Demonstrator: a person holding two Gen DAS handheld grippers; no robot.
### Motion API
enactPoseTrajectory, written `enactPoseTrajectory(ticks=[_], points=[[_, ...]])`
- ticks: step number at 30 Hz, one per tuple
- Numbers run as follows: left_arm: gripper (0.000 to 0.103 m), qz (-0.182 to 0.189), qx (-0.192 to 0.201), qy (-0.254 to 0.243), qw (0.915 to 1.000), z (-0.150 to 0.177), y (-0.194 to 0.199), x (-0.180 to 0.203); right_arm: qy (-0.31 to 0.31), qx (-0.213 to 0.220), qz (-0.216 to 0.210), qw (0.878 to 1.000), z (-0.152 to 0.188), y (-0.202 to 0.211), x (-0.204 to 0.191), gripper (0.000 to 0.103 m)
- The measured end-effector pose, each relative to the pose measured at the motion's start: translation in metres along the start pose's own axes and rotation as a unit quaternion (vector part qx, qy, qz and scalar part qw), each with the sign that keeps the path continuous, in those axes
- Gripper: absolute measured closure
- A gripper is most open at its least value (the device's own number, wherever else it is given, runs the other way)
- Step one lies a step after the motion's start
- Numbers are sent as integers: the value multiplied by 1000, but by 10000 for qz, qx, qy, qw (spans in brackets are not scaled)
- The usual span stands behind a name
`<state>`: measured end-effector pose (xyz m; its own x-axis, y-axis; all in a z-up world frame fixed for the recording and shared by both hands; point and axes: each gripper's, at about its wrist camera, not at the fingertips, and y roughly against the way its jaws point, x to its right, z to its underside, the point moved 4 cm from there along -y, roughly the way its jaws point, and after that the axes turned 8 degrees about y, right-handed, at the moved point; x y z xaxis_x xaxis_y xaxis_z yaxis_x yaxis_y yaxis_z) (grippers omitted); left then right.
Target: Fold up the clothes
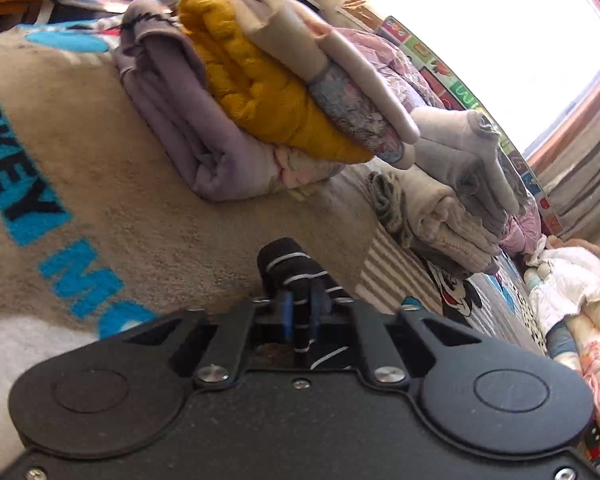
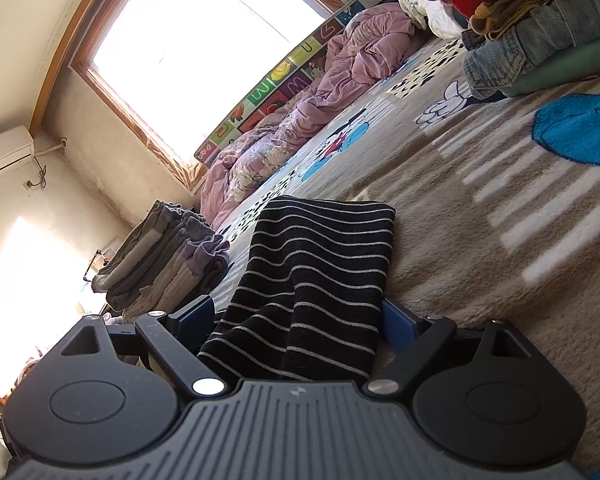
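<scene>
Striped garment [image 2: 316,264] lies on the blanket [image 2: 480,248], between 2 folded stacks [image 2: 164,256]

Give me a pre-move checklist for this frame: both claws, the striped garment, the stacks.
1. Left claw pinching the black striped garment: ok, shut on fabric.
2. Right claw released: ok, jaws wide, pads clear of cloth.
3. Garment folded flat on the blanket: not ok, near end bunched.
4. Folded stack undisturbed: ok.
5. Grey stack clear of garment: ok.
6. Whether both claws hold the same garment: cannot tell.
</scene>
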<state>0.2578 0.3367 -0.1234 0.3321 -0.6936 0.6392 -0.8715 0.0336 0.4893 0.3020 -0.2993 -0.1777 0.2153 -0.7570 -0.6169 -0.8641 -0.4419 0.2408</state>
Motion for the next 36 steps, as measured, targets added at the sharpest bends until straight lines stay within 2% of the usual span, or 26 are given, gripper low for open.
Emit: enactPoseTrajectory(ticks=[3,4,6,7,9,11,15,16,18,19,20,21,22,25,27,28,30,32,34,35,36], points=[[101,869,658,-391,9933,-8,29,18,6,-9,-13,10000,-1,-1,0,15],[101,760,610,-451,9942,-8,28,14,8,-11,-16,10000,-1,-1,0,15],[101,-190,35,-486,9986,0,8,-12,10,-14,-23,10000,-1,-1,0,14],[102,-489,-193,-368,9979,5,1,-25,10,-15,-27,10000,-1,-1,0,14],[102,-408,-190,-257,9987,5,5,-29,14,-20,-33,10000,-1,-1,0,14],[101,-315,-83,-392,9987,3,10,-25,22,-27,-32,10000,-1,-1,-1,13],[101,-430,-192,-251,9986,5,3,-31,42,-40,-18,10000,0,-2,-2,13],[101,-398,-53,-345,9986,3,5,-25,44,-41,-18,10000,0,-2,-2,13],[100,-39,331,-419,9986,-3,16,-13,48,-41,-14,10000,0,-2,-3,13],[98,-48,309,-427,9986,-4,15,-10,50,-43,-14,10000,0,-2,-2,13],[94,-321,158,-500,9981,-4,9,-11,52,-45,-13,10000,0,-2,-2,13],[77,-728,10,-594,9956,-3,2,-15,55,-47,-12,10000,0,-2,-2,13],[76,-973,-35,-656,9931,-2,-1,-18,57,-49,-12,10000,0,-2,-2,13],[73,-885,191,-754,9930,-11,6,-10,68,-59,-8,10000,0,-2,-3,12],[59,-815,205,-738,9937,-16,2,-8,81,-67,-3,9999,0,-2,-3,12],[57,-787,183,-770,9938,-18,-2,-7,89,-72,1,9999,0,-3,-4,12],[57,-747,102,-936,9928,-22,-11,-3,95,-76,0,9999,0,-3,-4,12],[57,-744,-14,-1333,9883,-22,-22,6,95,-78,-3,9999,0,-3,-4,12],[57,-605,-278,-1576,9853,-17,-34,11,101,-82,-1,9999,-1,-3,-4,12],[61,-560,-404,-1638,9841,-14,-39,11,104,-84,0,9999,-1,-3,-4,12],[87,-538,-468,-1733,9823,-10,-42,13,108,-85,0,9999,-1,-3,-4,11]])
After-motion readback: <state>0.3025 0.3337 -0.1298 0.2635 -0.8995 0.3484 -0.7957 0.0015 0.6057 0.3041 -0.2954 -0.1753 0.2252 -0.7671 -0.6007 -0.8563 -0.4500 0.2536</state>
